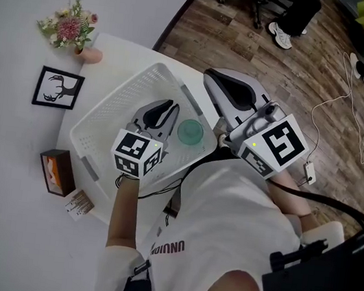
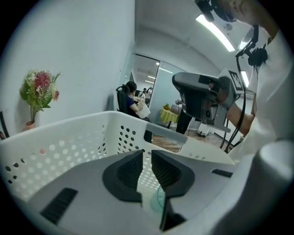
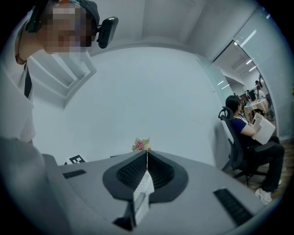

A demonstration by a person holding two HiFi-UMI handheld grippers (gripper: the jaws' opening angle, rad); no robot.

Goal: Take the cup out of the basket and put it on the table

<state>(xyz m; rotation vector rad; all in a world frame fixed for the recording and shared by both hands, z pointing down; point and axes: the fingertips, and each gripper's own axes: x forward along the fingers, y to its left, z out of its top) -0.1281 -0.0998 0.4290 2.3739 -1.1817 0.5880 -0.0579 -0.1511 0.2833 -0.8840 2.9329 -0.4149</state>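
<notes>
- Head view, looking steeply down: a white perforated basket (image 1: 118,102) sits on the white worktop (image 1: 127,57). The cup (image 1: 190,133) stands upright inside the basket, close to its right-hand wall.
- The cup is small and round, a see-through pale green, with its mouth facing up. I see nothing inside it.
- It looks to me like thin plastic, so I judge it light, fairly stiff but able to flex, and smooth enough to slip. A hard squeeze could dent it.
- I would take hold over the rim, one jaw inside the wall and one outside, then lift straight up to clear the basket's side.
- The left tool (image 1: 166,110) hovers over the basket, just left of the cup. In the left gripper view its jaws stand slightly apart with nothing between them, and the cup shows below through the gap.
- The right tool (image 1: 219,80) hangs past the basket's right edge, jaws pressed together. A white slip (image 3: 142,193) shows along their seam, and I cannot tell what it is.
</notes>
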